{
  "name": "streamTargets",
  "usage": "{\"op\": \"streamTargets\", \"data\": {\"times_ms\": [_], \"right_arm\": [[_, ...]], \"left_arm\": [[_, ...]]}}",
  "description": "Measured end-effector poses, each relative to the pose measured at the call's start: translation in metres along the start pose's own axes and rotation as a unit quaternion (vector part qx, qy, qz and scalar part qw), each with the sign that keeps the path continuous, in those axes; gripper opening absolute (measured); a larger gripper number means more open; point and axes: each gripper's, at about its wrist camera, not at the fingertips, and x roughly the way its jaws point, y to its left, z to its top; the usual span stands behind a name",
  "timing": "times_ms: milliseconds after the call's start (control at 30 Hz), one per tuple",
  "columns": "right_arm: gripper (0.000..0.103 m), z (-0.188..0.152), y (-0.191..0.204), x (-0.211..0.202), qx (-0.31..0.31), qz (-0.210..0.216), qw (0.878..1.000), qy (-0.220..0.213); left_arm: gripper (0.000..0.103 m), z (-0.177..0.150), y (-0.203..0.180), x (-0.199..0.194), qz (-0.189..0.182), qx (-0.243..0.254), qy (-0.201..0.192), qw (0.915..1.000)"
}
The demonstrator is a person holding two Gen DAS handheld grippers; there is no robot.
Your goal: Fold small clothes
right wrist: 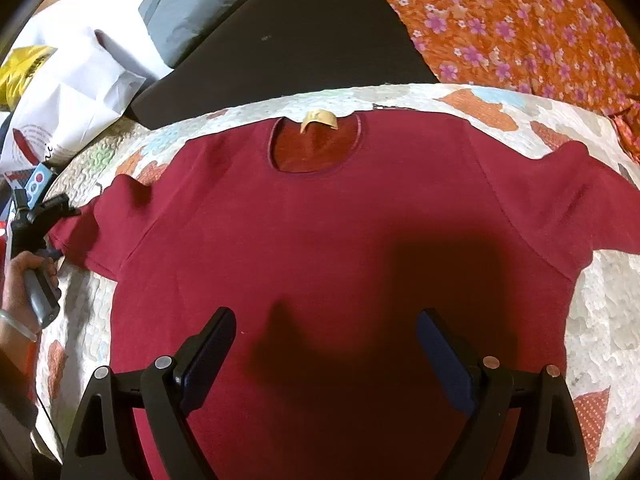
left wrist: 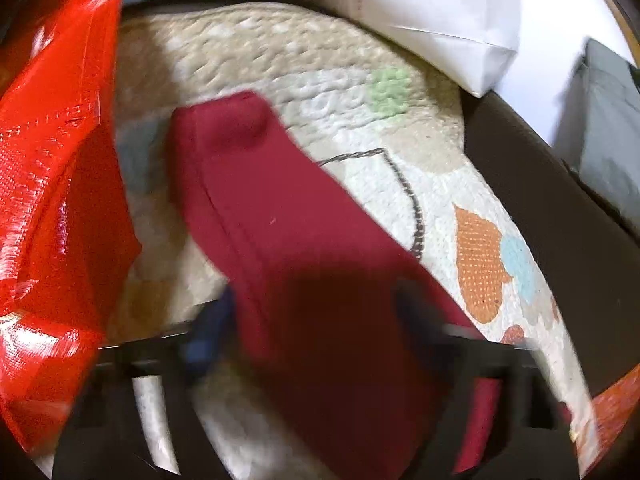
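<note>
A dark red T-shirt (right wrist: 320,240) lies flat and spread out on a patterned quilt (right wrist: 600,320), neckline and tan label (right wrist: 320,120) at the far side. My right gripper (right wrist: 326,344) is open and hovers above the shirt's lower middle, holding nothing. My left gripper (right wrist: 60,208) sits at the tip of the shirt's left sleeve (right wrist: 88,224), held by a hand. In the blurred left wrist view the sleeve (left wrist: 280,240) runs from between the open jaws (left wrist: 312,332) out over the quilt (left wrist: 320,60); whether they touch it is unclear.
A red plastic bag (left wrist: 52,180) hangs close on the left. White bags (right wrist: 80,92) and a grey pouch (right wrist: 192,12) lie beyond the quilt on a dark surface (right wrist: 300,48). An orange floral cloth (right wrist: 520,20) lies at the far right.
</note>
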Motion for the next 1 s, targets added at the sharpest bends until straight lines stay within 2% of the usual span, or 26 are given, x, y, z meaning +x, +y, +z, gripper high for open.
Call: {"op": "streamTargets", "data": {"times_ms": [67, 100, 167, 233, 333, 400, 433, 467, 500, 567, 600, 667, 767, 833, 933, 1000], "right_arm": [[0.091, 0.0, -0.005, -0.004, 0.01, 0.004, 1.0, 0.0], [0.091, -0.001, -0.008, -0.006, 0.016, 0.007, 1.0, -0.001], [0.091, -0.001, -0.013, -0.01, 0.029, 0.016, 0.999, -0.002], [0.091, -0.001, -0.017, -0.015, 0.039, 0.024, 0.999, -0.005], [0.091, 0.0, -0.021, -0.023, 0.05, 0.029, 0.998, -0.011], [0.091, 0.002, -0.024, -0.03, 0.052, 0.032, 0.998, -0.019], [0.091, 0.004, -0.026, -0.034, 0.051, 0.031, 0.998, -0.024], [0.091, 0.006, -0.029, -0.039, 0.05, 0.029, 0.998, -0.03], [0.091, 0.008, -0.032, -0.042, 0.051, 0.026, 0.998, -0.035], [0.091, 0.013, -0.042, -0.051, 0.058, 0.02, 0.997, -0.047], [0.091, 0.014, -0.047, -0.055, 0.064, 0.015, 0.997, -0.05], [0.091, 0.014, -0.055, -0.061, 0.074, 0.008, 0.996, -0.049], [0.091, 0.013, -0.054, -0.067, 0.062, 0.036, 0.996, -0.048], [0.091, 0.013, -0.044, -0.066, 0.028, 0.048, 0.997, -0.044], [0.091, 0.018, -0.014, -0.059, -0.025, 0.078, 0.996, -0.034], [0.091, 0.022, 0.009, -0.054, -0.052, 0.103, 0.993, -0.033]], "left_arm": [[0.025, -0.003, -0.012, 0.001, 0.015, 0.053, -0.006, 0.9985], [0.022, -0.003, -0.012, 0.001, 0.01, 0.058, -0.007, 0.9983], [0.01, -0.004, -0.011, -0.005, -0.01, 0.056, 0.0, 0.9984], [0.007, -0.004, -0.016, -0.022, -0.046, 0.047, 0.005, 0.9978], [0.006, -0.004, -0.045, -0.061, -0.102, 0.065, -0.016, 0.9926], [0.006, -0.013, -0.077, -0.099, -0.163, 0.103, -0.027, 0.9809], [0.006, -0.021, -0.093, -0.118, -0.19, 0.127, -0.032, 0.973], [0.006, -0.038, -0.115, -0.144, -0.225, 0.157, -0.034, 0.9608], [0.006, -0.047, -0.127, -0.154, -0.247, 0.171, -0.03, 0.9535], [0.006, -0.083, -0.16, -0.177, -0.301, 0.211, -0.002, 0.9302], [0.006, -0.104, -0.177, -0.181, -0.314, 0.234, 0.017, 0.9201], [0.006, -0.135, -0.198, -0.176, -0.323, 0.255, 0.052, 0.9099], [0.006, -0.159, -0.206, -0.164, -0.3, 0.267, 0.086, 0.9118], [0.006, -0.159, -0.199, -0.157, -0.283, 0.27, 0.106, 0.9142], [0.006, -0.149, -0.163, -0.172, -0.243, 0.26, 0.083, 0.9307], [0.006, -0.136, -0.131, -0.173, -0.204, 0.25, 0.087, 0.9425]]}}
